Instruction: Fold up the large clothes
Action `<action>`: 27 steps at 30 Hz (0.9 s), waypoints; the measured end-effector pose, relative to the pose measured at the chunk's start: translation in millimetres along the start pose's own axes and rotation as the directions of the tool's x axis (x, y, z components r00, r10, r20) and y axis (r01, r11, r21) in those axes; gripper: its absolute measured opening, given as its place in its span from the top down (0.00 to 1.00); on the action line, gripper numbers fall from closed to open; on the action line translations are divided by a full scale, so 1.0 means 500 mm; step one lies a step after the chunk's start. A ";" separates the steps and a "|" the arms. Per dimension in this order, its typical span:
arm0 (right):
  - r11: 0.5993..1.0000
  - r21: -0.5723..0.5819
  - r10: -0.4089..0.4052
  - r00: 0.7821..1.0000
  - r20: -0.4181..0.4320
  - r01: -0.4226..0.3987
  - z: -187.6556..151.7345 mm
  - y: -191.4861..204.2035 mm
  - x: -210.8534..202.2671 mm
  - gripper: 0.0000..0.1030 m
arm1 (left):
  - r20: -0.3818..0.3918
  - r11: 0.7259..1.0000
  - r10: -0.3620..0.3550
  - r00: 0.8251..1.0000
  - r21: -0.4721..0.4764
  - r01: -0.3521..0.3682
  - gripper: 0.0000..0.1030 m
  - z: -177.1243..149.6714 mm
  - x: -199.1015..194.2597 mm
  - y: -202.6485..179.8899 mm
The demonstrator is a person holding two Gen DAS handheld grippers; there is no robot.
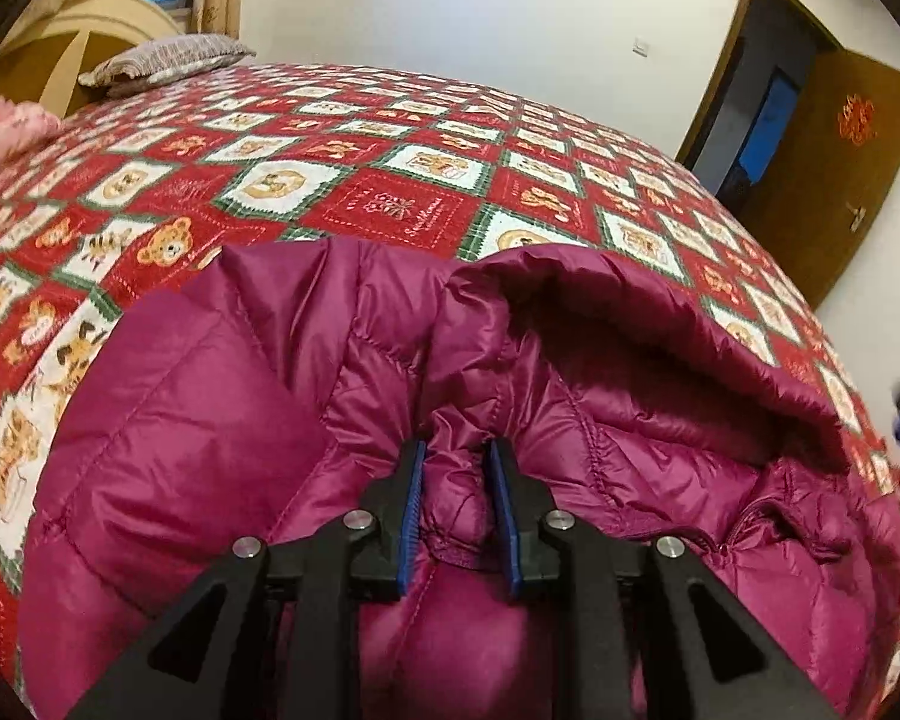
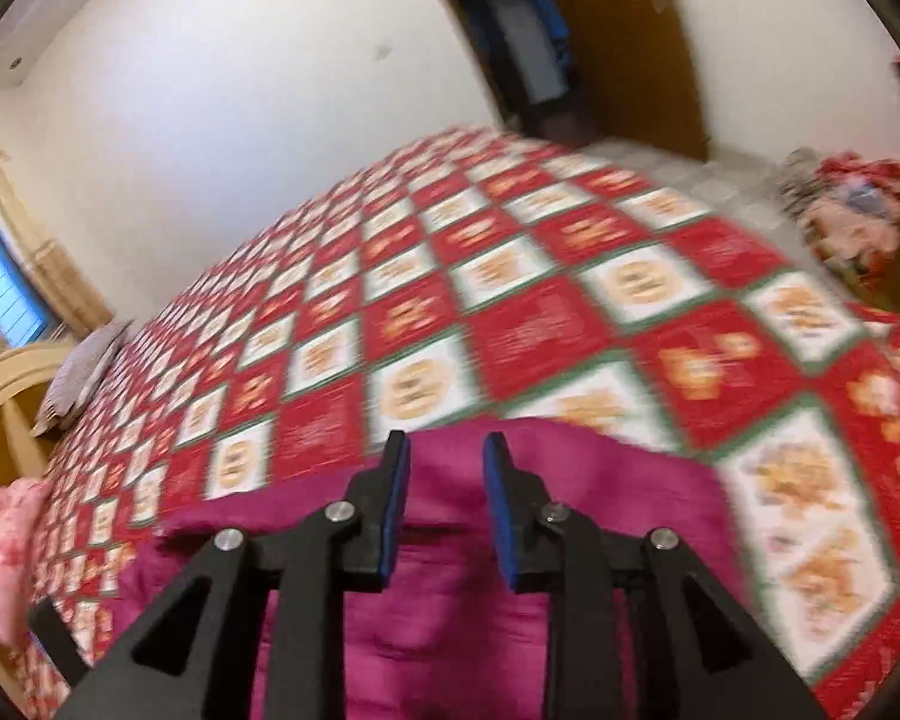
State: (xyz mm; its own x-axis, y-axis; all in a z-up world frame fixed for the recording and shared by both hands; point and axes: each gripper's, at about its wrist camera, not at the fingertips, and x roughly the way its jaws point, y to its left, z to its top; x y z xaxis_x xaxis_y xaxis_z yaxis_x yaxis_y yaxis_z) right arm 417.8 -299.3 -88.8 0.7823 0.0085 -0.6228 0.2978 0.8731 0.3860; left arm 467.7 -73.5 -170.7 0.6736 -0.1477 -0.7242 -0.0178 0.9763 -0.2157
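A magenta quilted down jacket (image 1: 210,420) lies on the bed, its hood (image 1: 660,324) gaping open toward the right. My left gripper (image 1: 456,450) is shut on a puffed fold of the jacket near the collar, and the fabric bulges between the blue pads (image 1: 414,498). The right wrist view is blurred. In it my right gripper (image 2: 447,444) hangs above the jacket (image 2: 450,600) with its jaws apart and nothing pinched between them.
A red, white and green patchwork quilt (image 1: 390,138) covers the bed. A pillow (image 1: 168,57) lies by the headboard and a pink cloth (image 2: 6,540) at the left edge. A brown door (image 1: 828,180) stands open beyond the bed, with a pile of clothes (image 2: 852,210) nearby.
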 end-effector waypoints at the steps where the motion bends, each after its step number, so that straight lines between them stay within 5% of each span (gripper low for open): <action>1: 1.000 -0.020 -0.002 0.999 -0.037 0.001 0.001 0.024 0.025 0.71 | -0.003 1.000 -0.001 1.000 0.002 0.001 0.77 0.001 0.001 0.000; 6: 0.992 -0.122 -0.018 0.964 -0.265 -0.015 -0.068 0.062 0.143 0.66 | -0.097 0.996 -0.065 0.993 0.062 0.071 0.73 0.020 -0.022 0.012; 9: 0.952 -0.301 -0.006 0.980 -0.200 -0.055 -0.104 0.065 0.128 0.66 | -0.066 0.994 -0.103 0.992 0.024 0.105 0.62 0.046 -0.089 0.040; 14: 0.919 -0.394 -0.038 0.989 -0.146 -0.024 -0.132 0.082 0.109 0.65 | 0.116 0.996 -0.082 0.990 -0.015 0.085 0.22 0.132 -0.174 0.040; 16: 0.910 -0.415 -0.056 0.990 -0.131 -0.003 -0.136 0.088 0.106 0.64 | 0.123 0.998 -0.056 0.991 0.019 0.054 0.21 0.177 -0.153 0.006; 20: 0.906 -0.422 -0.054 0.992 -0.118 -0.001 -0.137 0.091 0.113 0.63 | 0.020 0.988 0.006 1.000 0.153 -0.009 0.21 0.213 -0.047 -0.072; 24: 0.920 -0.389 -0.011 0.992 -0.126 -0.040 -0.133 0.078 0.110 0.62 | -0.061 0.952 0.220 0.974 0.233 -0.200 0.21 0.149 0.043 -0.069; 27: 0.925 -0.374 0.016 0.991 -0.130 -0.064 -0.131 0.072 0.109 0.59 | -0.101 0.970 0.190 0.977 0.174 -0.171 0.19 0.081 0.073 -0.012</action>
State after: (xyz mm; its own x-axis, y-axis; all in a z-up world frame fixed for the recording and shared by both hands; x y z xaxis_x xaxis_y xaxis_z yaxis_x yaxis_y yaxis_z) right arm 435.3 -235.6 -153.3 0.7090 0.0859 -0.6999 0.0207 0.9896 0.1424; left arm 522.3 -78.3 -169.0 0.5798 0.0256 -0.8143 -0.0037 0.9996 0.0288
